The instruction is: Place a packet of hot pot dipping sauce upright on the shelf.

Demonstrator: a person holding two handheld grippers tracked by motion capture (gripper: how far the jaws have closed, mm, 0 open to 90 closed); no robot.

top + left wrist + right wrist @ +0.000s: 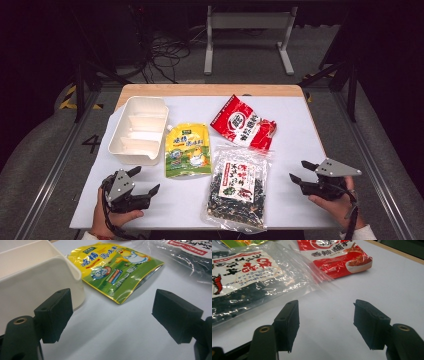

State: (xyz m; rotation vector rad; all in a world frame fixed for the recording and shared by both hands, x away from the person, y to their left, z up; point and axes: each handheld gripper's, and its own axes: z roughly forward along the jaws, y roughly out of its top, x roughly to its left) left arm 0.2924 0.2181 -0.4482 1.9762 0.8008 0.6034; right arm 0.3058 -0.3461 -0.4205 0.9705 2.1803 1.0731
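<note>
Both grippers' fingers gape empty on the counter; the nearby yellow pouch, soft and slippery, looks best pinched at its stiff sealed edge.

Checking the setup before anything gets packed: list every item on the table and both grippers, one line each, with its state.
white tray: empty, upright, dividers bare.
yellow pouch: lying flat, beside the tray.
red packet: lying flat, sealed as far as visible.
clear bag of dark dried food: lying flat, full.
left gripper: open, holding nothing.
right gripper: open, holding nothing.
</note>
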